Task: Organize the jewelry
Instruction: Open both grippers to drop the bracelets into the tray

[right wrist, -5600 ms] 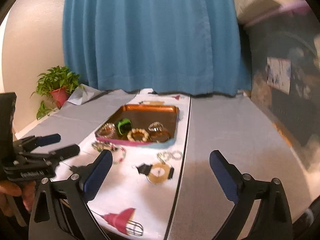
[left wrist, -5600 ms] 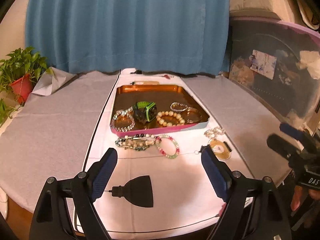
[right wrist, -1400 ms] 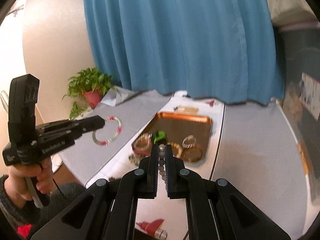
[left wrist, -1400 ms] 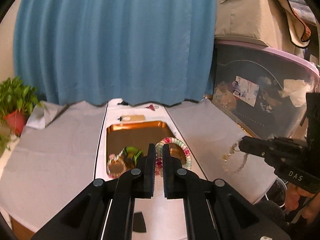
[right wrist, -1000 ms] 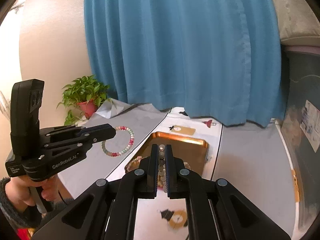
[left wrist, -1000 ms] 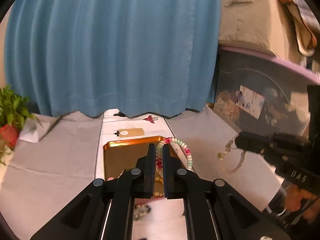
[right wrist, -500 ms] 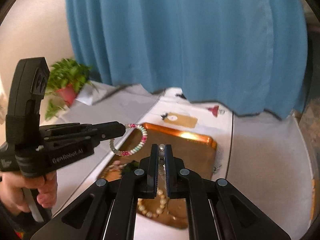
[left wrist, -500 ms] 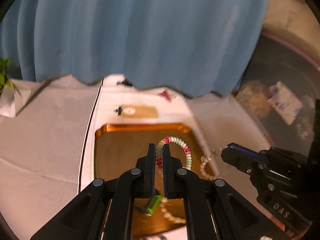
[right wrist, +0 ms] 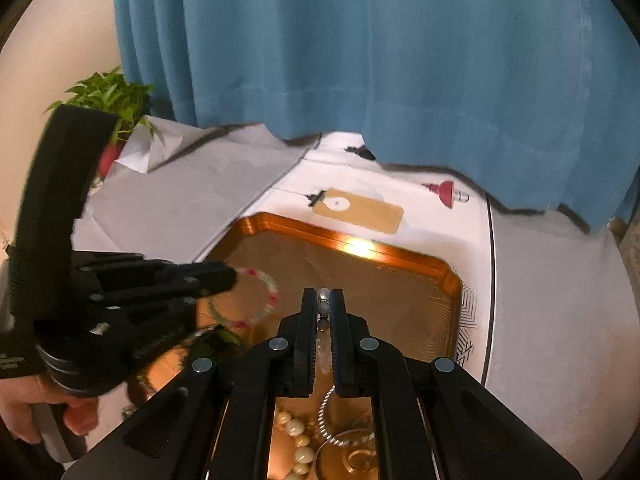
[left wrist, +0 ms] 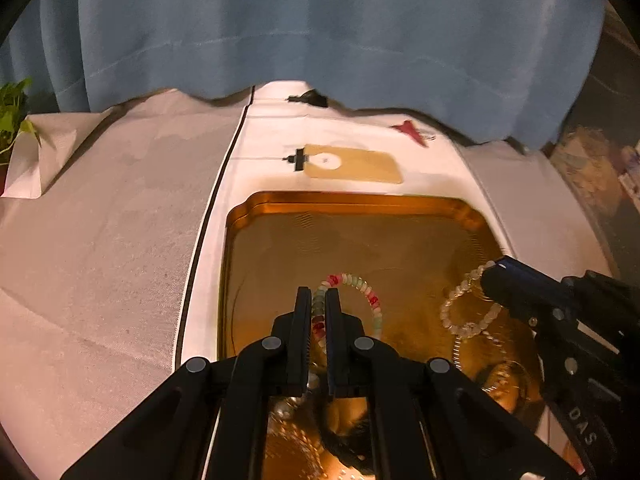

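Observation:
My left gripper [left wrist: 318, 300] is shut on a pink, green and white bead bracelet [left wrist: 370, 300] and holds it low over the copper tray [left wrist: 360, 204]. It also shows in the right wrist view [right wrist: 228, 276], with the bracelet [right wrist: 268, 292] hanging from it. My right gripper [right wrist: 324, 300] is shut on a pale bead bracelet [right wrist: 323, 312] over the tray [right wrist: 360, 246]. In the left wrist view it [left wrist: 496, 270] enters from the right, with the pale bracelet [left wrist: 460, 312] dangling. Pearl and metal bangles [right wrist: 344, 440] lie at the tray's near end.
The tray stands on a white cloth runner [left wrist: 360, 140] over a grey tablecloth [left wrist: 100, 220]. A blue curtain [right wrist: 360, 60] hangs behind the table. A potted plant [right wrist: 116, 100] stands at the back left. A dark bin [left wrist: 600, 160] is at the right.
Both grippers have moved forward and down over the tray, each still holding its bracelet. The tray now fills more of both views.

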A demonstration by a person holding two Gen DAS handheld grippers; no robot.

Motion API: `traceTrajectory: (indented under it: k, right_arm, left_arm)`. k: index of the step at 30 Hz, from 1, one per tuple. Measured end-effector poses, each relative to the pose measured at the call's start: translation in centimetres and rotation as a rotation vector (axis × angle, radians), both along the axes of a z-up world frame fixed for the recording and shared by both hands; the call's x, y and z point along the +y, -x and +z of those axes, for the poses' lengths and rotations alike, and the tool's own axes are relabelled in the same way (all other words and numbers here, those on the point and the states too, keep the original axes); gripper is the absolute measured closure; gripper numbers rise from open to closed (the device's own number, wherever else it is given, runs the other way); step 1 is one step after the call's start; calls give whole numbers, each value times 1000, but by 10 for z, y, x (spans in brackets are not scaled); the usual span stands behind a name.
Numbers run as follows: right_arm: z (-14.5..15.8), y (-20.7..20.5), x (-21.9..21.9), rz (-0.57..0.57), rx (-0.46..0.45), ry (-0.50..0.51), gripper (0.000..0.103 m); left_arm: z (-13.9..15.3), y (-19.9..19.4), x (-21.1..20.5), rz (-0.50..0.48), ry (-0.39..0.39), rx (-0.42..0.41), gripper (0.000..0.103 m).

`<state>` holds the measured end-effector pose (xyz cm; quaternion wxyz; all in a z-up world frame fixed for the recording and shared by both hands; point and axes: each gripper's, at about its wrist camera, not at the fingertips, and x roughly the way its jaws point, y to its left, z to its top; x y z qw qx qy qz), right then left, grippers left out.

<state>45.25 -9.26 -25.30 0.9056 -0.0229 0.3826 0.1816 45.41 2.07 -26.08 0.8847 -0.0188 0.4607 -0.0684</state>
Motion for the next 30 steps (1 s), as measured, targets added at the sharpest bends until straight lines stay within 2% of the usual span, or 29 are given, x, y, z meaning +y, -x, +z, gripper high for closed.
traceTrajectory:
  k: [5,7,8,9,10,11,12,13,14,15,17,20,24,26,30]
  right_arm:
    - [-25,-21,-4,21,55,-8,96]
    - [-33,-23,-7,18,90,-21,94]
    - [-33,-20,-9,5,99,-31,89]
    - [-32,-16,-12,-8,101,-50,85]
    - [-28,-6,-18,-19,90,-81,73]
    - [-24,3,-21,-29,78,-90,53]
    - [-19,12,-26,-58,59,-85,51]
    - [-14,21,-31,-84,44,-83,42]
    - [-7,31,-36,-106,35,-90,35]
    - [-1,44,-41,-123,27,-111,33]
    - [11,68,-47,-135,19,-130,27]
    - [28,110,-47,-150,-20,-96,22]
    - [48,170,-40,-115,-82,-50,17]
    - [57,197,-38,-116,-110,-31,9]
    - [69,242,-30,-111,-129,-11,1]
  left_arm:
    - [-26,-15,-6,-4,-45,64,99]
    - [-29,-17,-9,-30,4,90,97]
    - [-27,-14,-12,-34,4,88,93]
    - [-25,-11,-15,-38,1,85,79]
    - [-20,-4,-20,-53,3,75,67]
    - [-15,2,-23,-65,2,60,54]
    - [-7,11,-25,-58,-14,35,46]
    - [3,22,-25,-57,-14,6,42]
    - [12,36,-23,-49,-2,-24,33]
    - [17,44,-22,-43,5,-38,28]
    - [29,69,-18,-54,36,-48,27]
    - [44,108,-15,-64,40,-86,26]
    - [64,157,-9,-68,77,-128,24]
    - [74,182,-9,-84,94,-156,21]
    - [98,236,-18,-125,86,-247,21]
